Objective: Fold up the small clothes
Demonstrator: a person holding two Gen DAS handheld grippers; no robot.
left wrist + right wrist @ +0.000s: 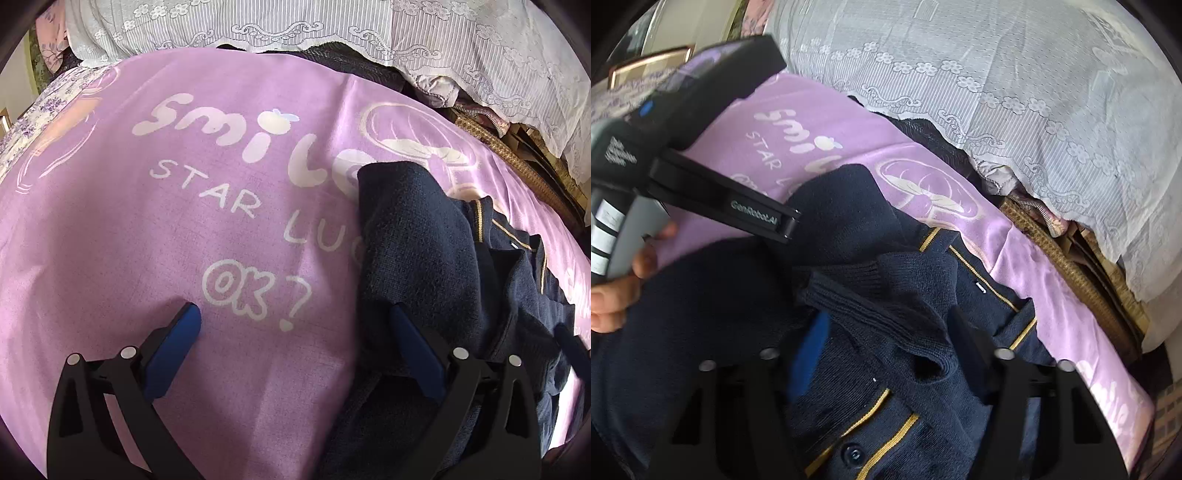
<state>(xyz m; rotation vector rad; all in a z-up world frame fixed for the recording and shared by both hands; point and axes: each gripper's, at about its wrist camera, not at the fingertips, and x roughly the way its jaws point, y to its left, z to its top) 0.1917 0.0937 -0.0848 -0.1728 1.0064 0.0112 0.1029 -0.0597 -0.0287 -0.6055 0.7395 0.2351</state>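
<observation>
On the smooth lilac sheet [110, 240], a ribbed navy cardigan [886, 295] lies rumpled.

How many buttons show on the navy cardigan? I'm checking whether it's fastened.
1: a dark button on the gold-striped placket of the navy cardigan, bottom of the right wrist view. Others may be hidden under folds.

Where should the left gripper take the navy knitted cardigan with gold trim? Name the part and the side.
Probably the navy cardigan's long folded edge, beside the bare purple printed sheet. Come from above on the sheet side: that edge looks thick and has nothing lying over it, and the open left gripper straddles it, one finger over sheet, one over knit.
</observation>
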